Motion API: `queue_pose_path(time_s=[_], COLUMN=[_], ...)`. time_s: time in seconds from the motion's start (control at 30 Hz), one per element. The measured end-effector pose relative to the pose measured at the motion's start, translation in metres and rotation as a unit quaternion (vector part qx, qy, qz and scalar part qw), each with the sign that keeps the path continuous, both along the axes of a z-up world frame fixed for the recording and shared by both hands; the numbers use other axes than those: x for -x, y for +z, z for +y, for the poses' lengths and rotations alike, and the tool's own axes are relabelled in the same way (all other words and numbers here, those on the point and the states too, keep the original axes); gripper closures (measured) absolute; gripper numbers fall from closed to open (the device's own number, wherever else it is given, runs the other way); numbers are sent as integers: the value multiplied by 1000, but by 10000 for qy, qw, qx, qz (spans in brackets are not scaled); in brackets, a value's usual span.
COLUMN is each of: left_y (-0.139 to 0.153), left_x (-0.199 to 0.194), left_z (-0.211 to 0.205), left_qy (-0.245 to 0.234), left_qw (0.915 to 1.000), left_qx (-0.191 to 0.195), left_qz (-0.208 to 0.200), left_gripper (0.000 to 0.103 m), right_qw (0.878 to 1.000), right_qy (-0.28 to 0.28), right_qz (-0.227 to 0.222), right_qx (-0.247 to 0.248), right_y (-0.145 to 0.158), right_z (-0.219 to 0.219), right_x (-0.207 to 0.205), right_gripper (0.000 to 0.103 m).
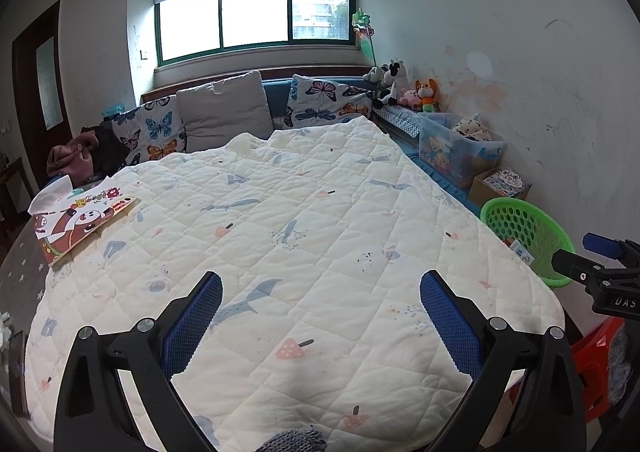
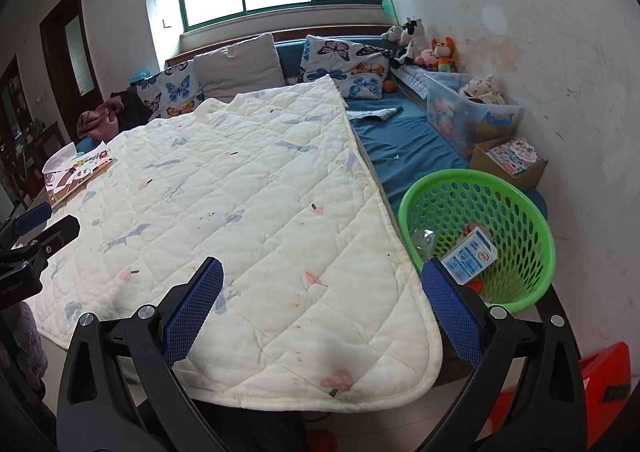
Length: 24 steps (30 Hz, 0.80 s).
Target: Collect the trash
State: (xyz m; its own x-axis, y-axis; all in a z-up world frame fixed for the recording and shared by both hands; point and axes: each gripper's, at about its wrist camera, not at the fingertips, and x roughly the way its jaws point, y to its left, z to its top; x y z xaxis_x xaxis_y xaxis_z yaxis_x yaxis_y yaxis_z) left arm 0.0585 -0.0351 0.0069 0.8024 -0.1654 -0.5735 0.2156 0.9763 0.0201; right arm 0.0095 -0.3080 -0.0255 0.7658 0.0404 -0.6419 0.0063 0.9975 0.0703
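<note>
Green perforated plastic basket [image 2: 480,236] stands on the blue sheet beside the cream quilted blanket [image 2: 240,212] at the bed's right edge, holding a blue-and-white carton [image 2: 472,254], a crumpled clear plastic piece [image 2: 424,240] and a scrap of something red. Both the left gripper [image 1: 320,308] and the right gripper [image 2: 322,304] hover level over the blanket's near end, jaws spread wide and empty. Only the right wrist view looks into the basket; the left shows little more than its rim [image 1: 520,212], plus an illustrated cardboard sheet [image 1: 80,216] lying at the blanket's left edge.
</note>
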Motion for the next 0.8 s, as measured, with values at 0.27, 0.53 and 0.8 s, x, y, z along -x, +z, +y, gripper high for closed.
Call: queue_pose_path(time_s=[0.27,0.53,0.8], left_y=[2,2,2], left_x=[3,3,3], left_z=[-1,-2,-3], left_qy=[3,20,20], left_qw=[10000,10000,10000], left_qx=[-9,-10,-21], left_qz=[-64,-45,-39], left_gripper=[7,7,7], right_qw=[10000,10000,10000], right_qy=[13,43,47], right_qz=[-4,9,15], right_qx=[-11,-10,-15], right_y=[0,0,0], right_z=[2,4,5], right_x=[0,-2,-2], right_gripper=[4,4,4])
